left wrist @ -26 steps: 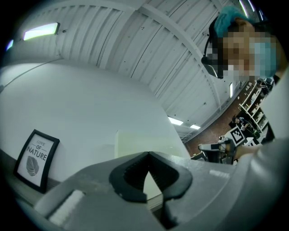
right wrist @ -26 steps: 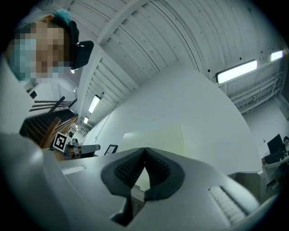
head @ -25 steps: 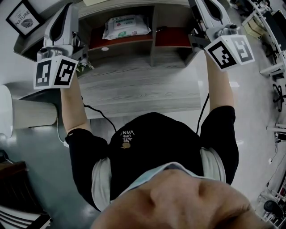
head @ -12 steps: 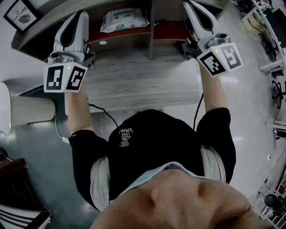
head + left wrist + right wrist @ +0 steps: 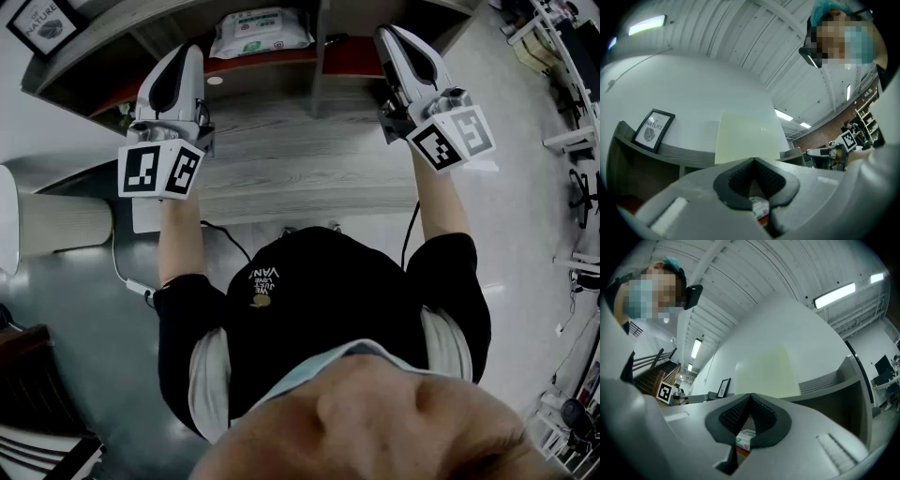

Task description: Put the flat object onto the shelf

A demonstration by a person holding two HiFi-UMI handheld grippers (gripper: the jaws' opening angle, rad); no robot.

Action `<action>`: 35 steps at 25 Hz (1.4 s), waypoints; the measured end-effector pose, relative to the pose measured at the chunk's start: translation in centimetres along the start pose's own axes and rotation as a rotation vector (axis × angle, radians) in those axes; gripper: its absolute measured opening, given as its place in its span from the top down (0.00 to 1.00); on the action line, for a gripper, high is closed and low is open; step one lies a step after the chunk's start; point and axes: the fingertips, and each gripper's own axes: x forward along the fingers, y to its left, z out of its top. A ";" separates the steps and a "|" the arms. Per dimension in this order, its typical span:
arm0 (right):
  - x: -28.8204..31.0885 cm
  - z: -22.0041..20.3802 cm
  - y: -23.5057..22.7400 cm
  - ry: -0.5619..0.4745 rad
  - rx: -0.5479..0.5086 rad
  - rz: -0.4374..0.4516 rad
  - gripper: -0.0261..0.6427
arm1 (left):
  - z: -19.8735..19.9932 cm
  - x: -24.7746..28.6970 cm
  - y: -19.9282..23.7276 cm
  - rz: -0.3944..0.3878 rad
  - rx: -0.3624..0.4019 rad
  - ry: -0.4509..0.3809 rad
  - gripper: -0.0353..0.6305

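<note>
The flat object, a pale yellow-green sheet (image 5: 747,136) (image 5: 764,373), stands upright against the white wall on top of the grey shelf unit (image 5: 319,56); the head view does not show it. My left gripper (image 5: 187,49) (image 5: 753,159) is shut with nothing in it, held in front of the shelf's left compartment. My right gripper (image 5: 382,31) (image 5: 750,394) is also shut and holds nothing, in front of the right compartment. Both point slightly upward at the shelf, well short of the sheet.
A pack of wipes (image 5: 262,31) (image 5: 759,207) lies in the red-lined left compartment. A framed "NATURE" picture (image 5: 37,23) (image 5: 654,130) stands on the shelf top at the left. A grey wooden desk top (image 5: 281,159) lies below my grippers, with a cable (image 5: 220,239) at its front edge.
Both grippers have sunk and drawn nearer to the person, still shut. The shelf has slid toward the top of the head view.
</note>
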 end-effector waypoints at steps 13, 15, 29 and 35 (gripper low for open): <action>-3.0 -5.7 -0.6 0.072 0.120 -0.068 0.96 | -5.7 -2.2 -0.9 0.022 -0.100 0.107 0.95; -3.4 -6.6 -0.5 0.089 0.138 -0.075 0.96 | -7.0 -2.6 -1.2 0.023 -0.118 0.131 0.94; -6.3 -12.3 0.1 0.178 0.252 -0.136 0.96 | -12.3 -5.5 -2.2 0.082 -0.116 0.272 0.95; -7.7 -14.5 0.3 0.215 0.288 -0.162 0.96 | -13.8 -6.5 -3.0 0.087 -0.162 0.298 0.95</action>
